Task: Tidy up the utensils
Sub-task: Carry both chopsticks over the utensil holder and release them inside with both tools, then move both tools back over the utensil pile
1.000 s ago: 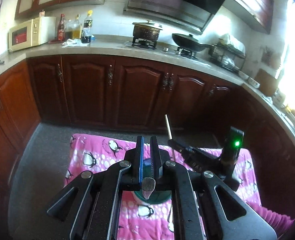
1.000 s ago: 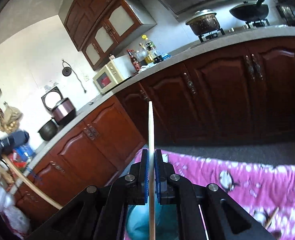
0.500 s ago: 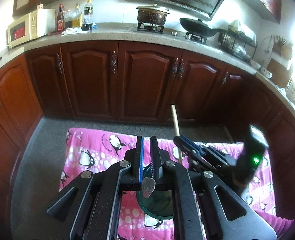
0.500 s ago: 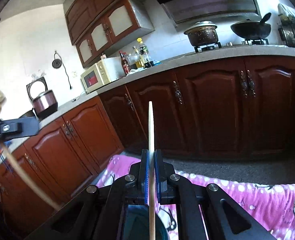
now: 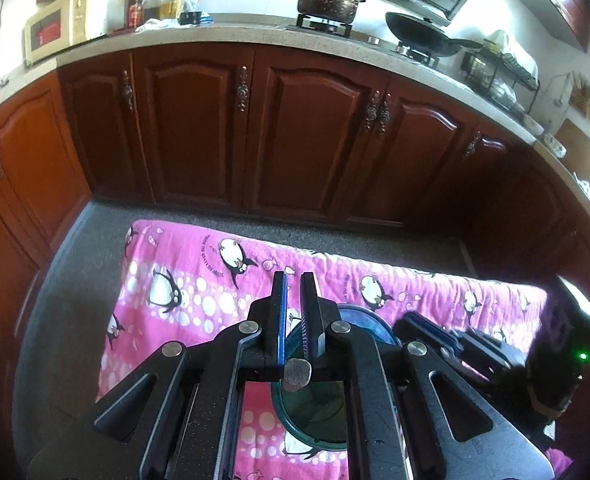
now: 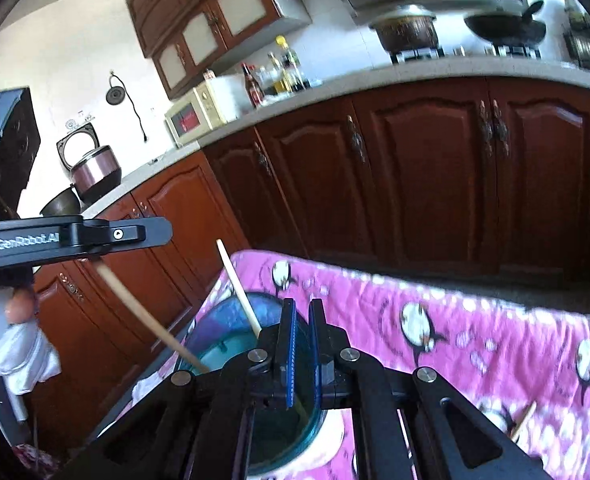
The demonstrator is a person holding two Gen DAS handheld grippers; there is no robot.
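My left gripper [image 5: 293, 280] is nearly closed and pinches a wooden chopstick [image 6: 147, 320]. In the right camera view, this held chopstick slants down from the left side of the frame, and its low end goes over the rim of the blue cup [image 6: 223, 320]. I cannot see if the tip touches the bottom.

My right gripper [image 6: 302, 308] is at the bottom middle of its own view, right above the cup. Its jaws are opening, the gap is small, and nothing is between them. A second chopstick [image 6: 241, 292] stands loose in the cup and leans toward the upper left. One more stick [image 6: 523, 420] lies on the pink penguin cloth [image 6: 475, 320] at the lower right.

Here is what I think can go wrong:

- The cup sits on soft cloth. If I push the held chopstick sideways against the rim, the cup can tip and both sticks can spill out.
- If I open the left gripper while the stick is this slanted, it can flip over the rim and fall on the floor.
- The two grippers are close together. If I lift the right one carelessly, it can bump the leaning chopstick or the left gripper.
- The cloth hangs over an edge near the cup, so a nudged cup could slide off.
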